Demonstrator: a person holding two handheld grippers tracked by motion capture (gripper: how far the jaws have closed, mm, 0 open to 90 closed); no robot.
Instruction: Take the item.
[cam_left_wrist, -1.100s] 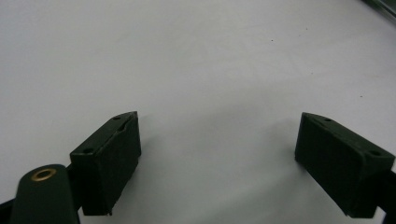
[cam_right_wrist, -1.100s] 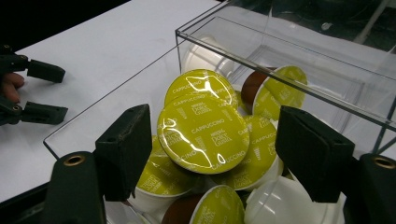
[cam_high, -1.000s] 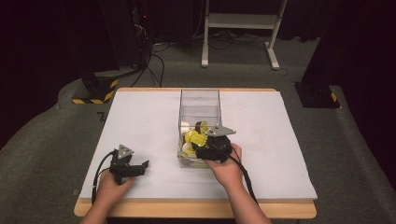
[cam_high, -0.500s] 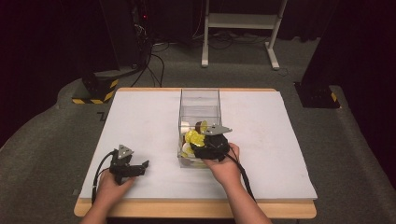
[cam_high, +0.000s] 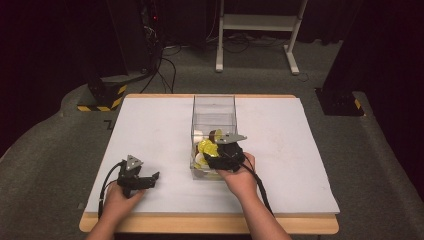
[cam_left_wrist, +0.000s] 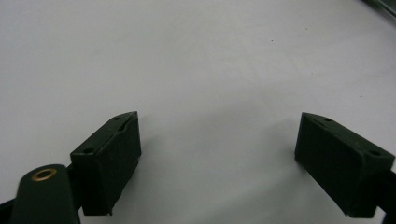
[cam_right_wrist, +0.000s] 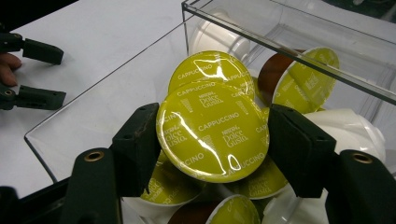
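A clear plastic box (cam_high: 214, 106) stands mid-table with several coffee capsules in its near end. My right gripper (cam_right_wrist: 215, 127) reaches into it, and its jaws have just been closing on a capsule with a yellow-green foil lid (cam_right_wrist: 210, 133), one pad pressing each side of its rim. In the high view the right gripper (cam_high: 211, 159) sits over the box's near end. My left gripper (cam_left_wrist: 217, 158) rests open on the white table top (cam_left_wrist: 196, 56) with nothing between its jaws, and it lies left of the box (cam_high: 151, 179).
More capsules lie under and behind the held one: another yellow-green lid (cam_right_wrist: 208, 70), a brown-bodied one (cam_right_wrist: 299, 79) and a white one (cam_right_wrist: 355, 130). The box's clear rim (cam_right_wrist: 280, 44) crosses above them. The left gripper (cam_right_wrist: 35, 74) shows beyond the box wall.
The right hand has edged slightly left over the box's near end. The left hand and its gripper have stayed put.
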